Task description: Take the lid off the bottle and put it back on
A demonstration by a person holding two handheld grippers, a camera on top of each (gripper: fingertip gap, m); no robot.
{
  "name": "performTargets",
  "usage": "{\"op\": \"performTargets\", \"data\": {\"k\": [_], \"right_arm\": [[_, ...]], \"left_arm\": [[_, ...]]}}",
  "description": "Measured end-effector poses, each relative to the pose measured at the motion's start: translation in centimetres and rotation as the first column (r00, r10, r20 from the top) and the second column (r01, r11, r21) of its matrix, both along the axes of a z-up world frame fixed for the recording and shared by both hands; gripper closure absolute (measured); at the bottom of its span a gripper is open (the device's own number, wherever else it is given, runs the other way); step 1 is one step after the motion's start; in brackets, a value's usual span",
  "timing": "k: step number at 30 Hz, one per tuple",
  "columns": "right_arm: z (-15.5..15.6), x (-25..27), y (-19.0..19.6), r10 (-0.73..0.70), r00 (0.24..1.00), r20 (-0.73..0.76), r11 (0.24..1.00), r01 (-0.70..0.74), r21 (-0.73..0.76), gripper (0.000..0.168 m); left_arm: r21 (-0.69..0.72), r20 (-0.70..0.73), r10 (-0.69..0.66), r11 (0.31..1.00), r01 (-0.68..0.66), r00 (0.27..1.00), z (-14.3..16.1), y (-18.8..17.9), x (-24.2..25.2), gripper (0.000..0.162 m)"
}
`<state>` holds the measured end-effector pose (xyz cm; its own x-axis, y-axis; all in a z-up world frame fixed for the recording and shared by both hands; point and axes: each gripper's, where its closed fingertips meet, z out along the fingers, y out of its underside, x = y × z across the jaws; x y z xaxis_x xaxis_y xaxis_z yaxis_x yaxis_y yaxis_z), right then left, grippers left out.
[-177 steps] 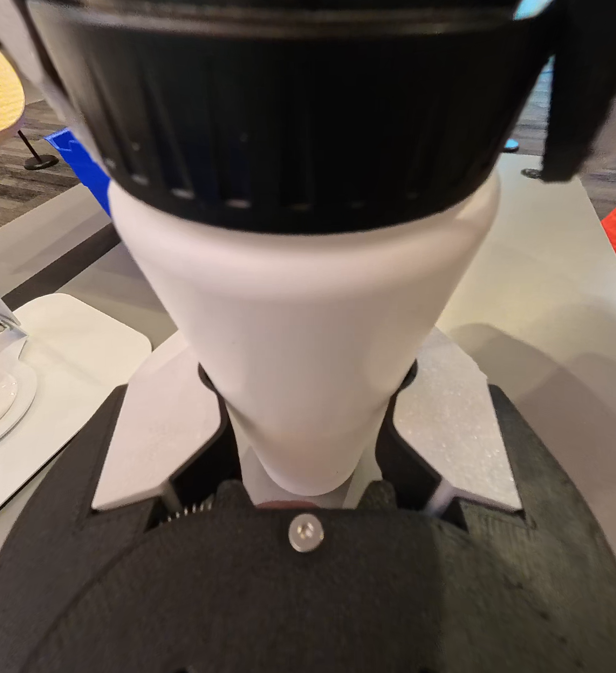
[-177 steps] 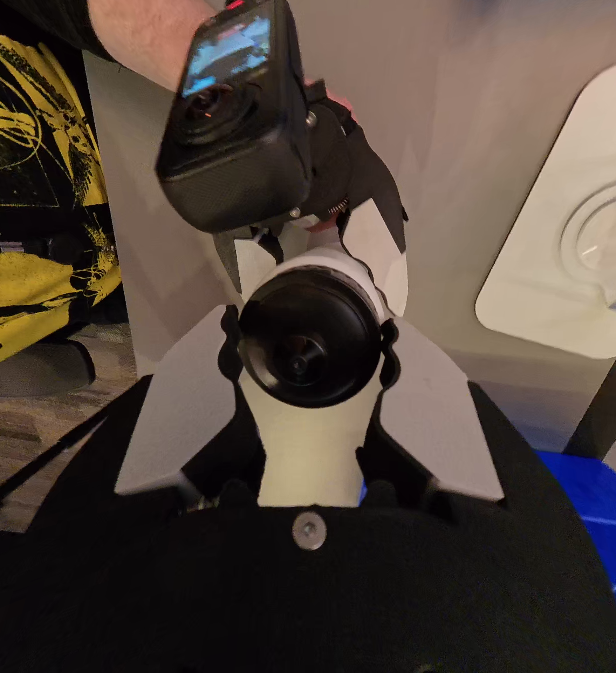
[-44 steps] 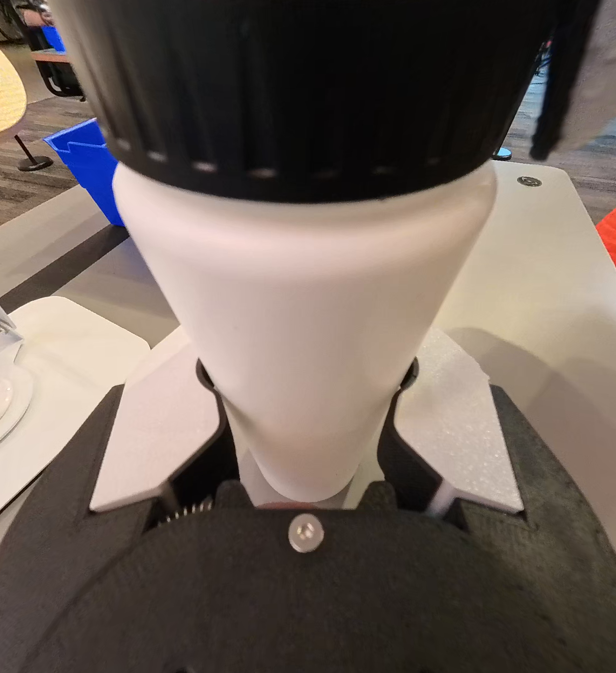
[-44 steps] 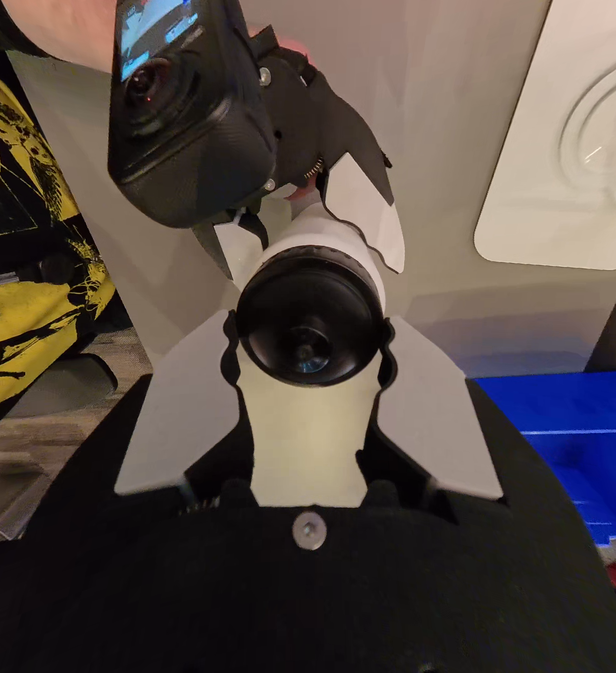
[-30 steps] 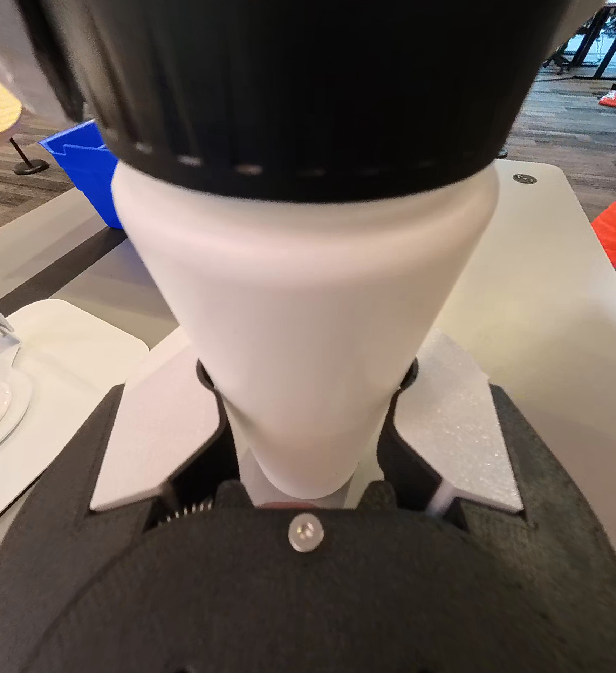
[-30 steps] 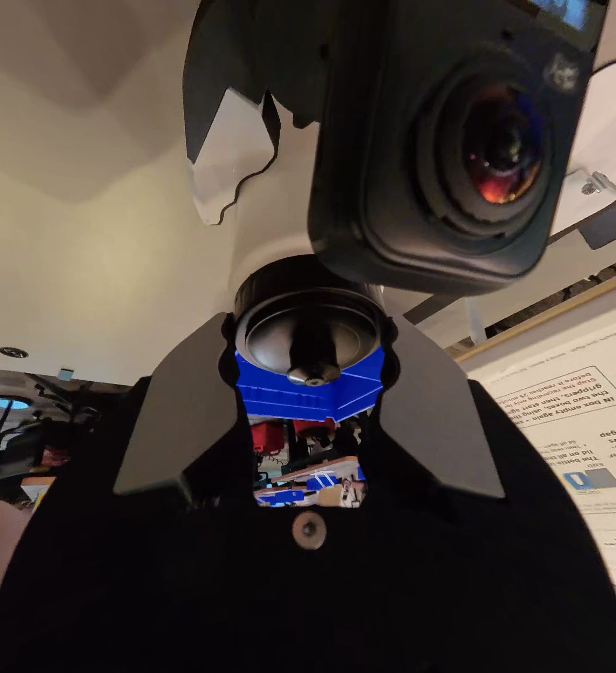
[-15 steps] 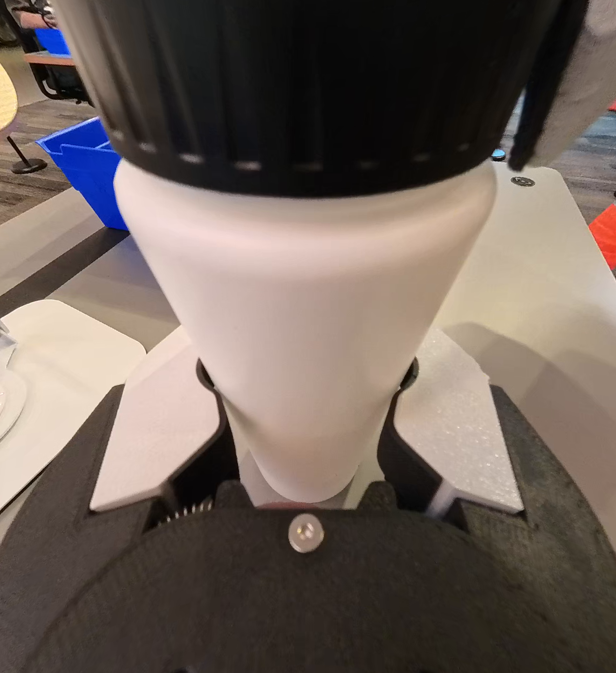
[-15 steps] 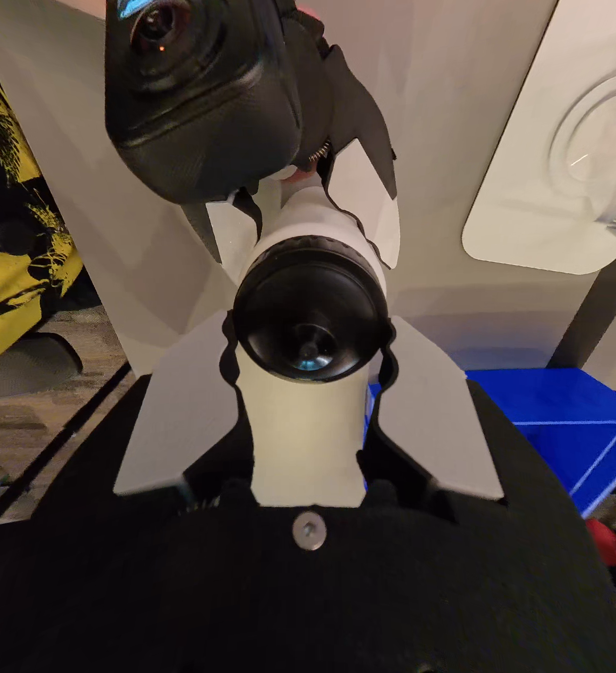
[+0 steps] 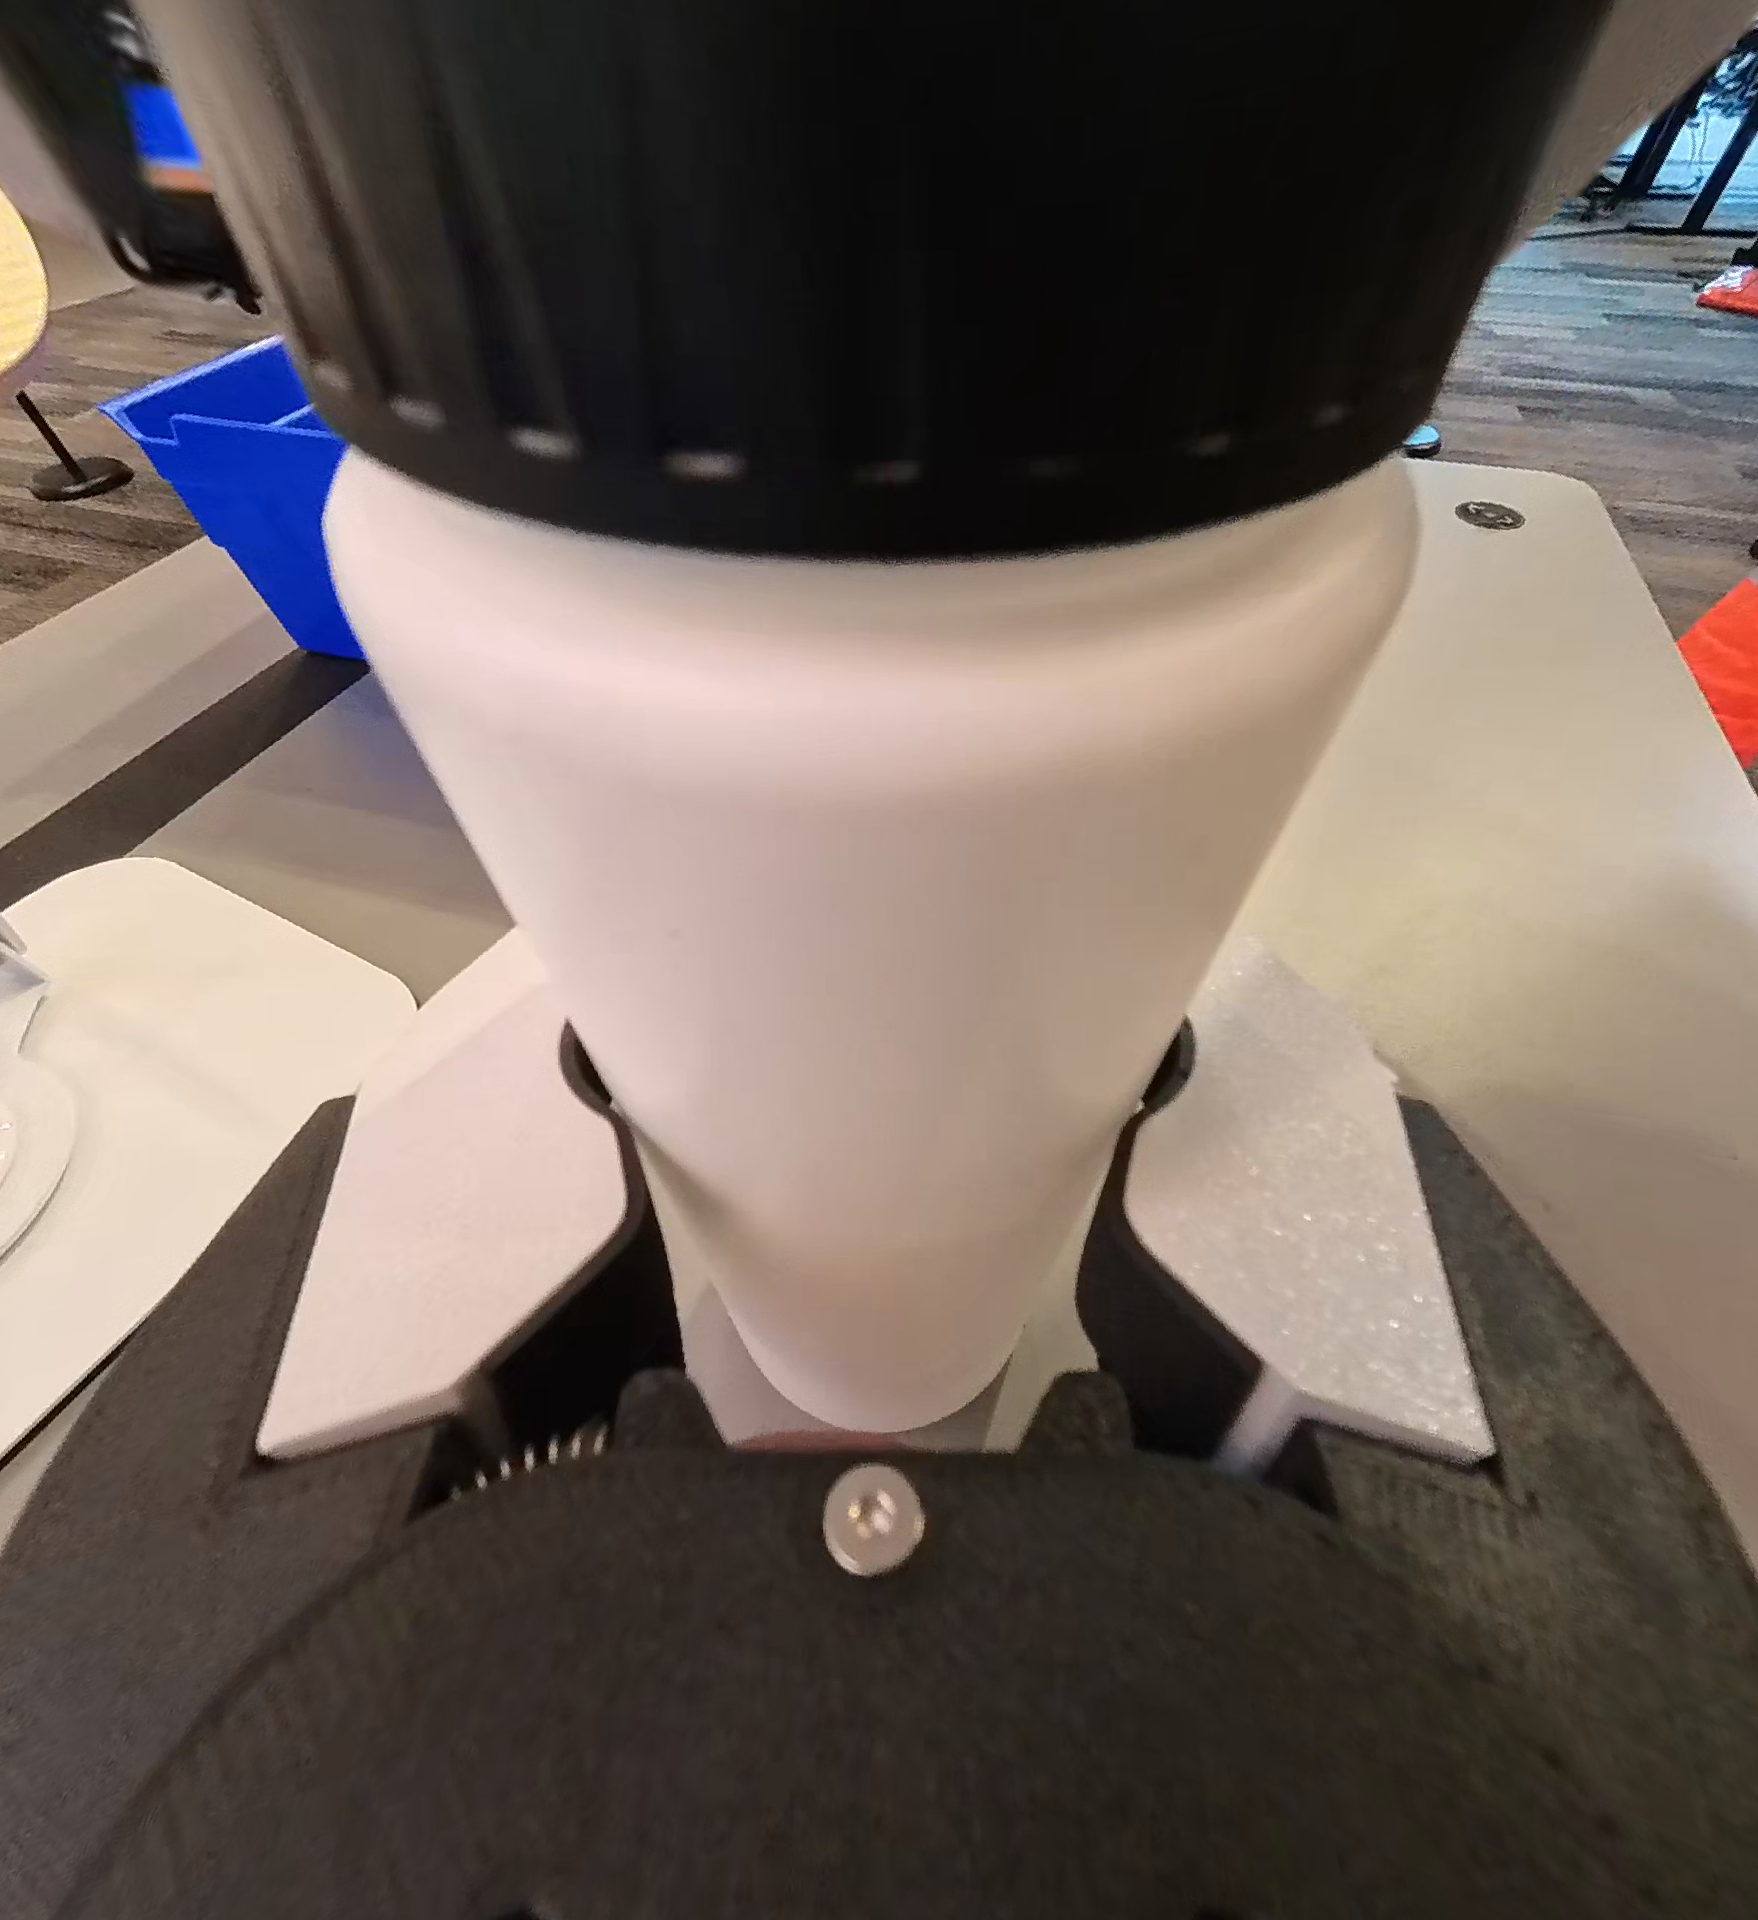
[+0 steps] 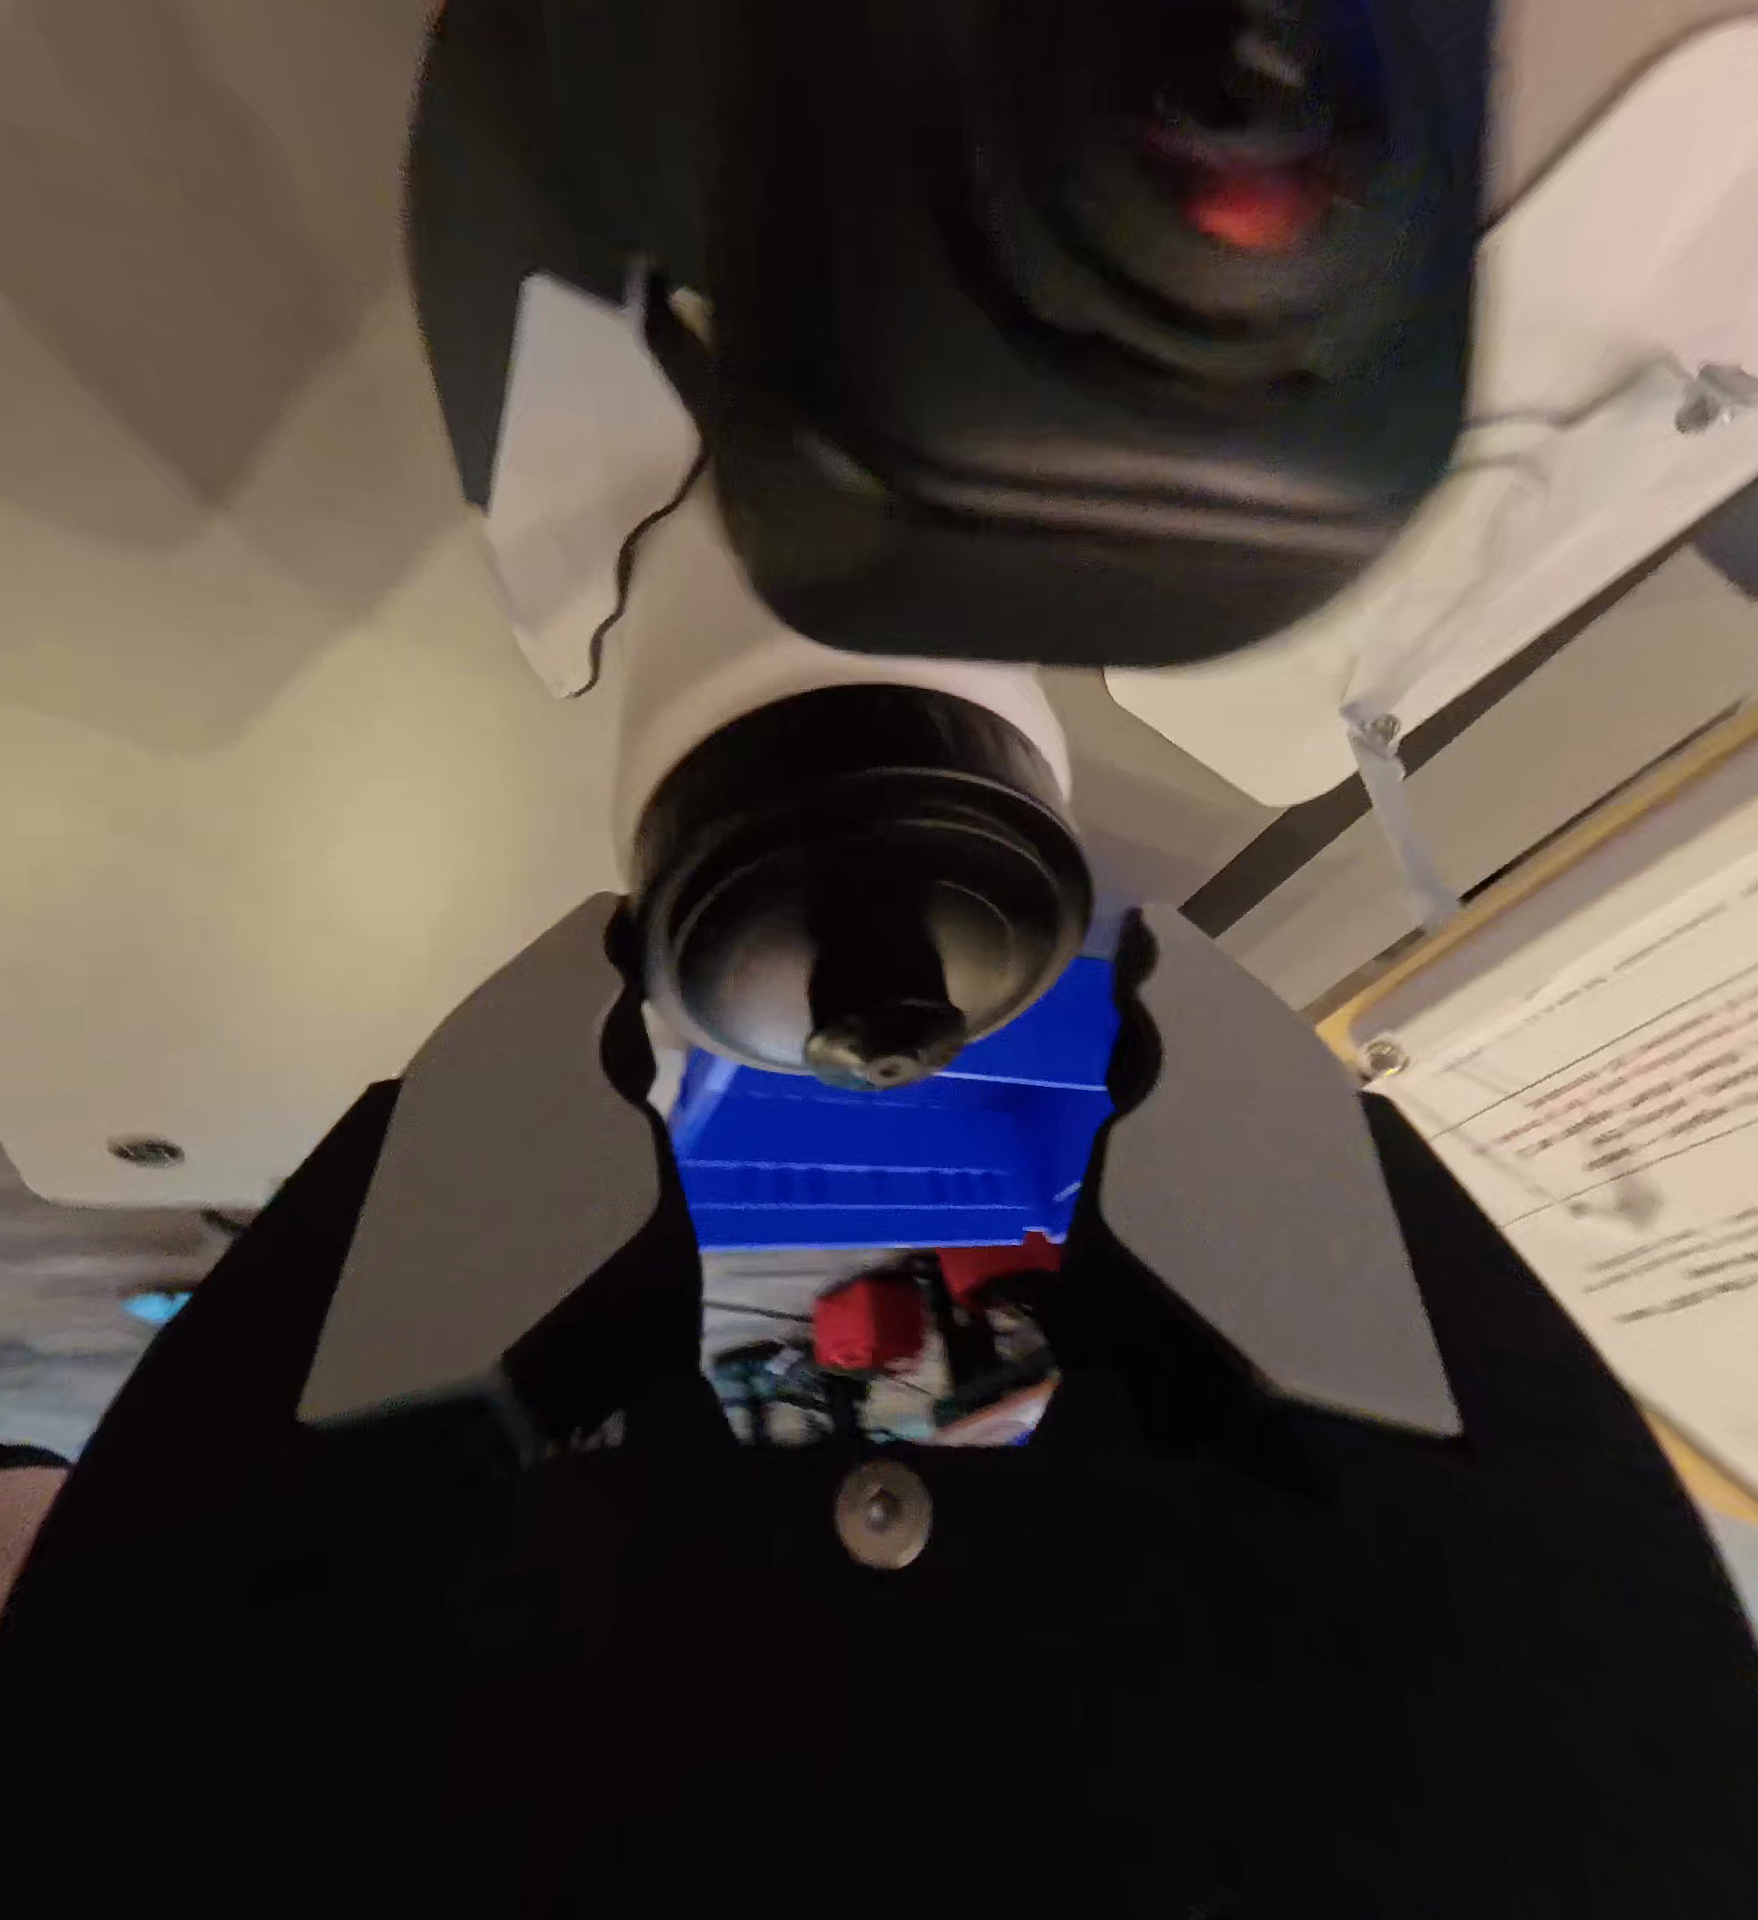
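The white bottle (image 9: pixel 854 935) filled the centre of the left wrist frame, black ribbed lid (image 9: pixel 854 229) on top — the left gripper (image 9: pixel 873 1049) clenched around its body. The right gripper (image 10: pixel 870 966) flanked the lid (image 10: pixel 859 883) at mid-frame — whether gripping, I couldn't tell. A blue bin (image 9: pixel 231 488) sat at upper left.

right hand-held gripper (image 10: pixel 870 966) | rolled over since 0.5 s ago | lid (image 10: pixel 859 883) now loosely flanked
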<state>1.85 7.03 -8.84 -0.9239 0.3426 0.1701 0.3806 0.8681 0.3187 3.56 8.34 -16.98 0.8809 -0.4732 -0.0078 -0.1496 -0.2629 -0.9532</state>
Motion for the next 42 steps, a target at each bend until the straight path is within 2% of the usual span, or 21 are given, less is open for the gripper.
{"op": "performTargets", "data": {"k": [1, 2, 3, 6, 9, 14, 19, 22, 25, 26, 28, 31, 33, 35, 37, 42], "right_arm": [[0.1, -0.1, 0.1, -0.071, 0.997, -0.022, 0.997, 0.071, -0.033, 0.074], [0.3, 0.1, -0.1, -0.142, 0.990, -0.026, 0.986, 0.139, -0.088, 0.068], [0.5, 0.2, -0.5, -0.197, 0.980, -0.023, 0.969, 0.191, -0.154, 0.068], [1.1, -0.1, -1.1, -0.330, 0.943, -0.052, 0.906, 0.301, -0.297, 0.081], [0.3, 0.4, -1.5, -0.400, 0.916, 0.019, 0.855, 0.381, -0.351, 0.089], [-0.2, 0.6, -1.5, -0.318, 0.948, 0.023, 0.899, 0.309, -0.309, 0.091], [-0.3, 0.5, -0.8, -0.081, 0.997, 0.012, 0.984, 0.082, -0.158, 0.091], [-0.2, 0.3, 0.1, 0.075, 0.997, 0.016, 0.997, -0.075, -0.008, 0.090], [-0.2, 0.3, 0.1, 0.046, 0.999, 0.002, 0.999, -0.046, -0.006, 0.087], [-0.2, 0.2, 0.1, 0.013, 1.000, -0.020, 0.999, -0.014, -0.029, 0.086], [0.3, 0.0, -0.3, -0.097, 0.994, -0.056, 0.987, 0.088, -0.137, 0.074], [1.5, -0.4, -1.2, -0.269, 0.960, -0.081, 0.916, 0.229, -0.331, 0.079], [1.5, 0.1, -1.2, -0.355, 0.934, -0.030, 0.868, 0.318, -0.382, 0.082], [1.0, 0.3, -1.1, -0.382, 0.924, -0.008, 0.853, 0.350, -0.388, 0.084], [0.4, 0.7, -1.6, -0.373, 0.927, 0.043, 0.846, 0.359, -0.395, 0.094], [0.5, 0.5, -1.6, -0.267, 0.964, 0.006, 0.905, 0.253, -0.341, 0.094]], "left_arm": [[0.000, 0.000, 0.001, 1.000, -0.001, 1.000, 0.0, 0.0, 0.0, 0.062], [0.000, 0.001, 0.001, 1.000, -0.001, 1.000, 0.0, 0.0, 0.0, 0.062], [0.000, 0.002, 0.001, 1.000, -0.001, 1.000, 0.0, 0.0, 0.0, 0.062], [0.001, 0.004, 0.002, 1.000, -0.002, 1.000, 0.0, 0.0, 0.0, 0.062], [0.001, 0.004, 0.002, 1.000, -0.002, 1.000, 0.0, 0.1, 0.0, 0.062], [0.004, 0.005, 0.002, 1.000, -0.002, 1.000, 0.0, 0.1, 0.1, 0.062], [0.004, 0.004, 0.002, 1.000, -0.002, 1.000, 0.0, 0.1, 0.0, 0.062], [0.004, 0.003, 0.005, 1.000, -0.005, 1.000, 0.0, 0.1, 0.0, 0.062], [0.002, 0.001, 0.000, 1.000, 0.000, 1.000, 0.0, 0.0, 0.0, 0.062], [0.003, 0.000, -0.002, 1.000, 0.002, 1.000, 0.0, 0.0, 0.0, 0.062], [0.001, 0.001, 0.001, 1.000, -0.001, 1.000, 0.0, 0.0, 0.0, 0.062], [0.003, 0.005, -0.001, 1.000, 0.001, 1.000, 0.0, 0.0, 0.1, 0.062], [0.003, 0.006, -0.001, 1.000, 0.001, 1.000, 0.0, 0.1, 0.1, 0.062], [0.003, 0.006, 0.000, 1.000, 0.000, 1.000, 0.0, 0.0, 0.1, 0.062], [0.003, 0.005, -0.001, 1.000, 0.000, 1.000, 0.0, 0.0, 0.1, 0.062], [0.006, 0.006, -0.001, 1.000, 0.001, 1.000, 0.1, 0.0, 0.1, 0.062]]}}
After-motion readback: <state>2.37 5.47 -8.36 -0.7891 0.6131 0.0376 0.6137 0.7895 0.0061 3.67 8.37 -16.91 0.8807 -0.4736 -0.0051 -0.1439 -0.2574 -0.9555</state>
